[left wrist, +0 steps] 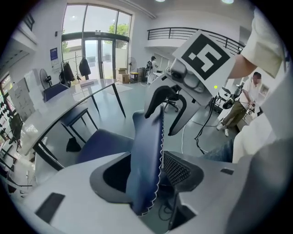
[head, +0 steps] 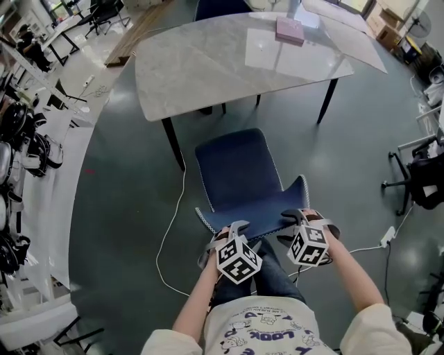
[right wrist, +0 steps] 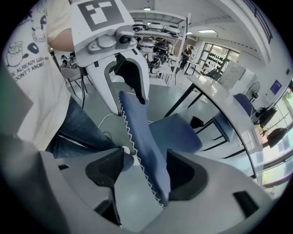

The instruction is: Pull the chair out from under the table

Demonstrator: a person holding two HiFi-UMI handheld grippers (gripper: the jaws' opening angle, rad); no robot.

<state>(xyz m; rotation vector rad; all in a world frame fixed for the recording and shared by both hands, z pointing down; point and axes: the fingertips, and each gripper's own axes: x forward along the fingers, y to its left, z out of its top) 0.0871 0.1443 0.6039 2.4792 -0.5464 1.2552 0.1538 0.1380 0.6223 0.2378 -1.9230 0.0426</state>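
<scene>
Your left gripper and right gripper both straddle the top edge of the chair's backrest. Each has its jaws spread. The blue edge stands between the pads, unclamped. The seat lies ahead of both grippers, and the table stands beyond it.

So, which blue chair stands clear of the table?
The near blue chair, in front of the person; the far blue chair is beyond the table, only its top showing.
</scene>
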